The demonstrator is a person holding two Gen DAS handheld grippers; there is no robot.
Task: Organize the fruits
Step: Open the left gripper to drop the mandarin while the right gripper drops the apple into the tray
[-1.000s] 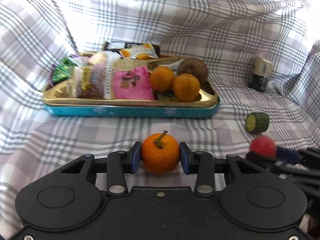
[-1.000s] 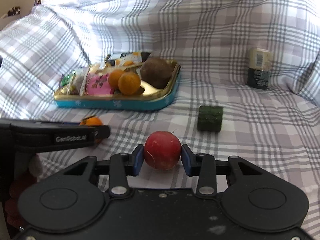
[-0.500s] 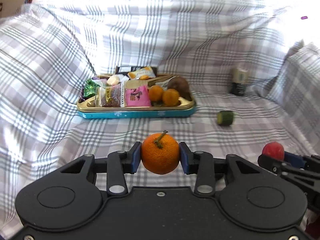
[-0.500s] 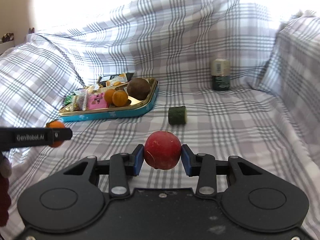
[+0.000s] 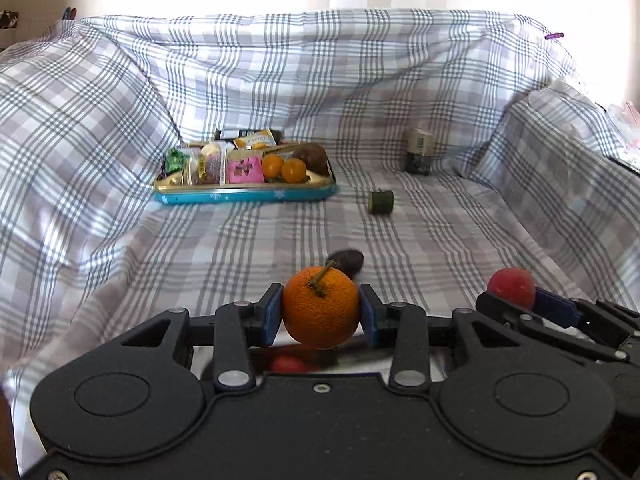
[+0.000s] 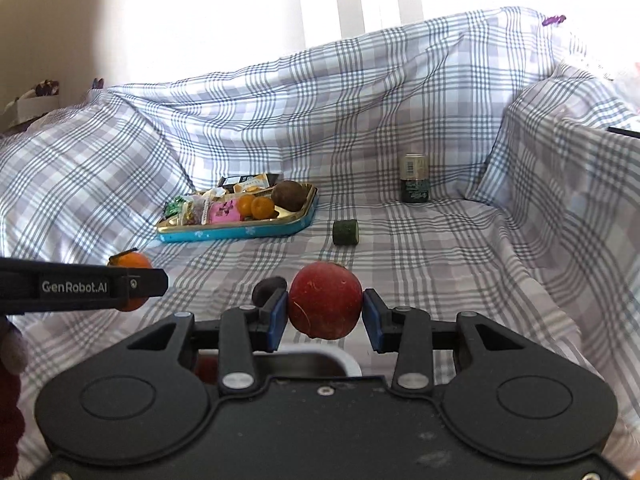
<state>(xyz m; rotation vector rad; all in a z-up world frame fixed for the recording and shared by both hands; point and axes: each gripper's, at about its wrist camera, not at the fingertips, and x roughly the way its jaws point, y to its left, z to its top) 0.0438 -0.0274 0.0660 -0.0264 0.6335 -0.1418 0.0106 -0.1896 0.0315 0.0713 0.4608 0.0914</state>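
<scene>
My left gripper [image 5: 321, 314] is shut on an orange with a stem [image 5: 321, 312], held above the plaid-covered sofa seat; the orange also shows in the right wrist view [image 6: 130, 261]. My right gripper [image 6: 324, 318] is shut on a red round fruit [image 6: 325, 300], also seen at the right of the left wrist view [image 5: 511, 285]. A gold and teal tray [image 5: 244, 195] far back holds snack packets, two small oranges [image 5: 284, 168] and a brown fruit [image 6: 288, 195]. A white-rimmed metal container [image 6: 320, 360] sits just below the right gripper.
A dark brown fruit [image 5: 348, 261] lies on the seat just past the grippers. A cucumber piece [image 5: 381, 202] lies right of the tray. A green and cream can [image 6: 415, 184] stands at the back. Plaid cloth [image 5: 120, 260] rises on both sides and behind.
Both grippers have pulled back and up from the tray, each keeping its fruit. The tray, cucumber piece and can now look much farther away. The container and dark fruit came into view.
</scene>
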